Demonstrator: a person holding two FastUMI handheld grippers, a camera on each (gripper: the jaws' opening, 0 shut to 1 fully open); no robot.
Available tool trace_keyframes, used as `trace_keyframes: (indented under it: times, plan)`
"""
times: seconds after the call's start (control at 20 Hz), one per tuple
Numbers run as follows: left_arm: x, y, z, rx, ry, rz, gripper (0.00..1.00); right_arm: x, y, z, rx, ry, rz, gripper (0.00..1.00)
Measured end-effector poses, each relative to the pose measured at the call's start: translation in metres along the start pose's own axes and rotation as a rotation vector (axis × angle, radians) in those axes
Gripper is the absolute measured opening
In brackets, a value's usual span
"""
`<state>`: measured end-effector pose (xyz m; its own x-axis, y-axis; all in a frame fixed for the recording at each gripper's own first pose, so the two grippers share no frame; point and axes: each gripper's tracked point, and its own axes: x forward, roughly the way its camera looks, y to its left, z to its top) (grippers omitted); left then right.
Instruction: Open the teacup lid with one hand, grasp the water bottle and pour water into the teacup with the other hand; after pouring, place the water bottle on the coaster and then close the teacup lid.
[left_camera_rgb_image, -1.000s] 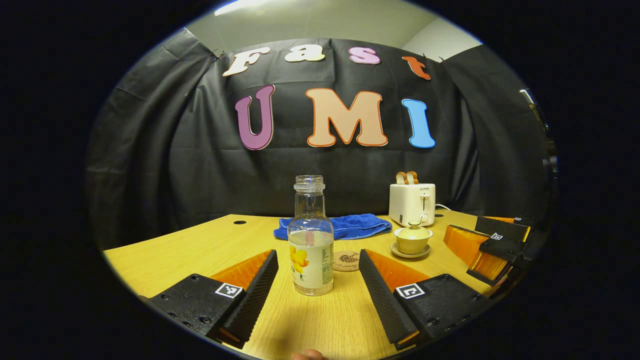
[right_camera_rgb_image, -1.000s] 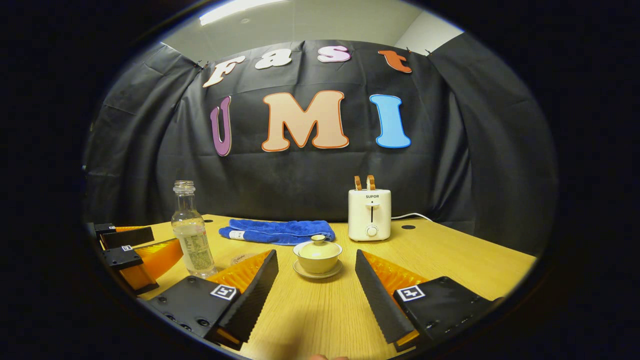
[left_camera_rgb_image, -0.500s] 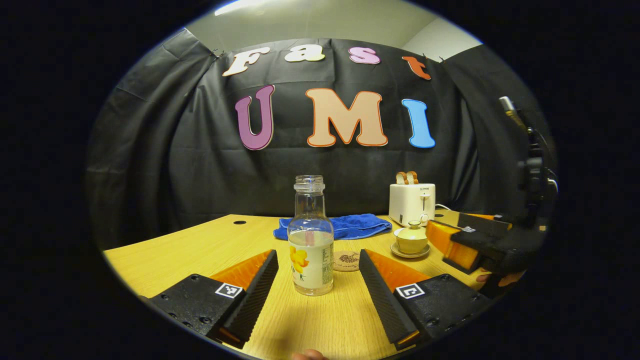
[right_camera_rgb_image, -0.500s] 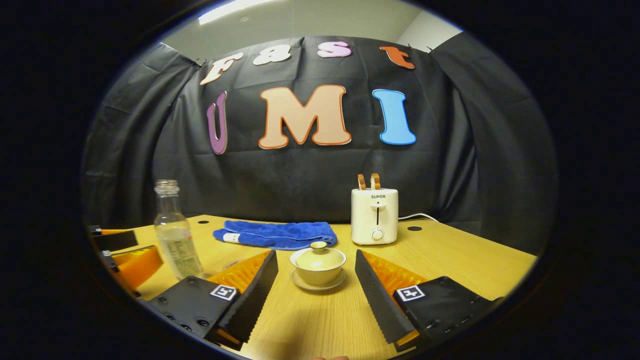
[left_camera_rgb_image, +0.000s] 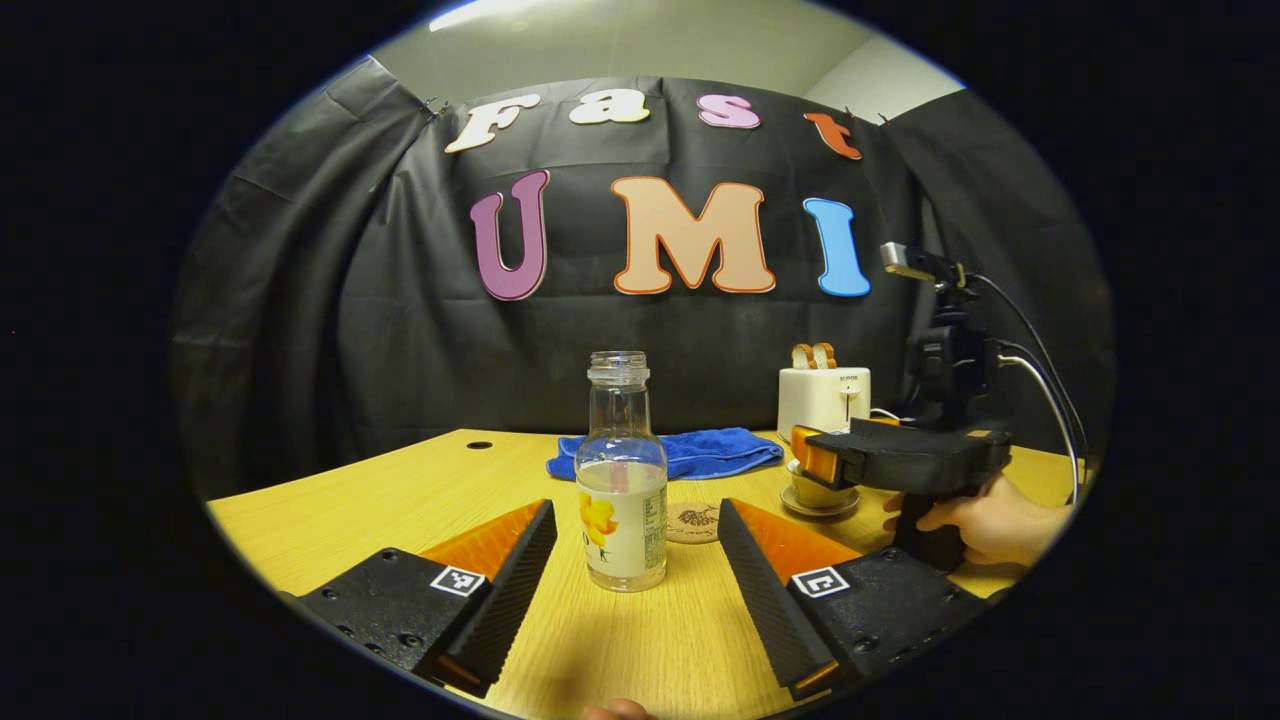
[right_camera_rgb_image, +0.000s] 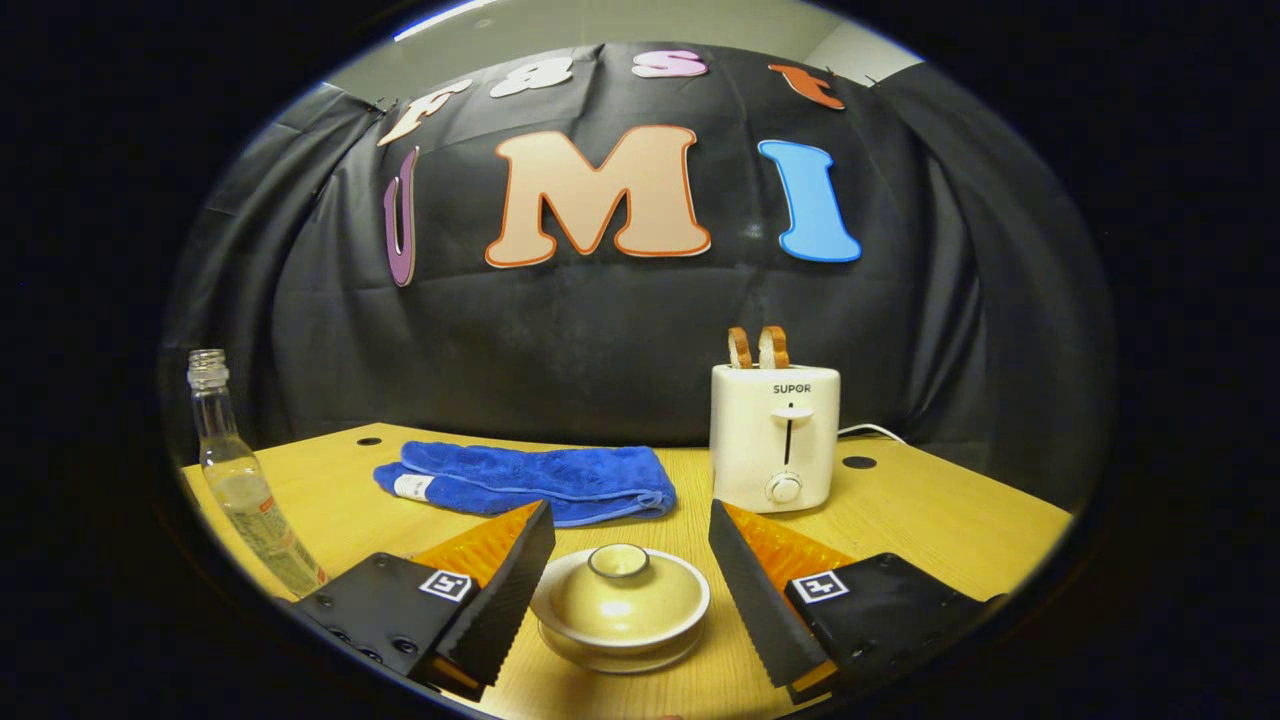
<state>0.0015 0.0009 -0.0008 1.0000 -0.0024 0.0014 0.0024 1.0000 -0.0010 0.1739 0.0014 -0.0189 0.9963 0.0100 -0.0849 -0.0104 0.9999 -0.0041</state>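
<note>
Right gripper (right_camera_rgb_image: 628, 585) with fingers spread wide, one on either side of the lidded teacup (right_camera_rgb_image: 620, 608), neither touching it. Behind: blue towel (right_camera_rgb_image: 525, 480) and white toaster (right_camera_rgb_image: 775, 436) holding two bread slices. Water bottle (right_camera_rgb_image: 240, 480) stands far left on the wooden table (right_camera_rgb_image: 950, 520).

- You had a clear glass water bottle (left_camera_rgb_image: 621, 470) with a white label carrying a yellow flower print.
- Your teacup (right_camera_rgb_image: 620, 620) and its lid (right_camera_rgb_image: 620, 593) were pale cream-yellow; the knob's rim looked darker.
- The coaster (left_camera_rgb_image: 694, 522) was tan with a dark line drawing.
- The towel (right_camera_rgb_image: 525, 482) was bright blue with a small white tag.
- The toaster (right_camera_rgb_image: 774, 436) was cream-white, holding two brown-crusted bread slices (right_camera_rgb_image: 758, 347).
- The table (right_camera_rgb_image: 950, 520) was yellow wood with fine grain.
</note>
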Motion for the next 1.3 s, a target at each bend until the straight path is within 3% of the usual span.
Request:
trace_keyframes:
  times: [0.1, 0.2, 0.3, 0.4, 0.55, 0.6, 0.65, 0.8, 0.85, 1.15, 1.3]
  plan:
    - [0.0, 0.0, 0.0, 0.0, 0.0, 0.0, 0.95, 0.008, 0.002, -0.001, -0.005, 0.021, 0.015, 0.99]
    - [0.0, 0.0, 0.0, 0.0, 0.0, 0.0, 0.95, 0.01, 0.007, -0.003, -0.008, 0.028, 0.028, 0.94]
    - [0.0, 0.0, 0.0, 0.0, 0.0, 0.0, 0.95, 0.015, 0.007, -0.008, -0.013, 0.049, 0.029, 0.75]
    - [0.0, 0.0, 0.0, 0.0, 0.0, 0.0, 0.95, 0.023, 0.012, -0.009, -0.009, 0.087, 0.05, 0.71]
    - [0.001, 0.001, -0.001, 0.0, 0.0, 0.0, 0.95, 0.02, 0.008, -0.014, -0.019, 0.092, 0.025, 0.43]
    - [0.0, 0.0, 0.0, -0.001, 0.0, 0.0, 0.95, 0.01, 0.011, -0.005, -0.028, 0.086, 0.034, 0.42]
    - [0.001, 0.001, 0.0, -0.001, 0.0, -0.001, 0.95, 0.02, 0.009, -0.013, -0.031, 0.084, 0.027, 0.33]
    - [0.001, 0.001, 0.0, -0.001, 0.0, 0.0, 0.95, 0.018, 0.011, -0.01, -0.043, 0.068, 0.028, 0.33]
    - [0.0, 0.001, -0.001, -0.001, 0.0, 0.0, 0.95, 0.016, 0.01, -0.007, -0.041, 0.047, 0.024, 0.28]
    - [0.0, 0.001, -0.001, -0.001, 0.001, 0.0, 0.95, 0.004, 0.003, 0.01, 0.003, -0.068, 0.019, 0.28]
    - [0.0, 0.001, 0.0, -0.001, 0.001, -0.001, 0.95, -0.011, 0.005, 0.008, 0.001, -0.069, 0.04, 0.28]
